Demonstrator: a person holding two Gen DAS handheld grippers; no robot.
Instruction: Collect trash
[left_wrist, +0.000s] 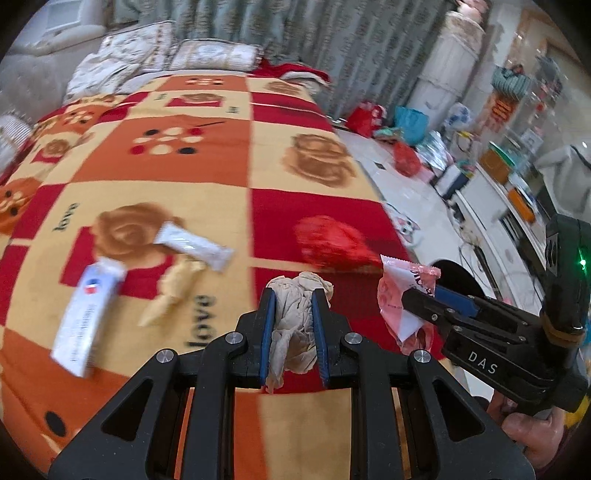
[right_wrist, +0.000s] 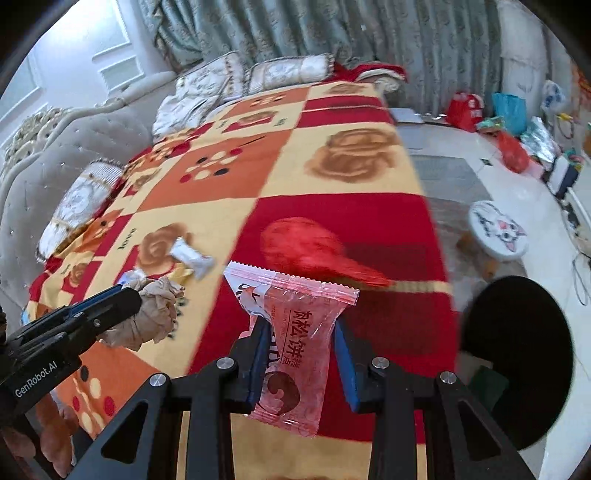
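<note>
My left gripper (left_wrist: 293, 295) is shut on a crumpled beige tissue (left_wrist: 293, 325), lifted above the patterned blanket (left_wrist: 207, 162). To its right, my right gripper (left_wrist: 421, 295) is shut on a pink snack wrapper (left_wrist: 397, 295). In the right wrist view the wrapper (right_wrist: 295, 332) sits between the blue pads (right_wrist: 258, 354) of the right gripper (right_wrist: 301, 325), and the left gripper (right_wrist: 129, 295) with its tissue (right_wrist: 155, 314) is at the left. On the blanket lie a red bag (left_wrist: 332, 243), a white bar wrapper (left_wrist: 195, 247), a white carton (left_wrist: 86, 317) and a cream scrap (left_wrist: 173, 291).
A round black bin (right_wrist: 517, 358) stands on the floor off the bed's right edge. Beyond it are a cat-faced stool (right_wrist: 496, 232) and several bags (right_wrist: 511, 151) along the wall. Pillows (right_wrist: 288, 72) and curtains close off the far end of the bed.
</note>
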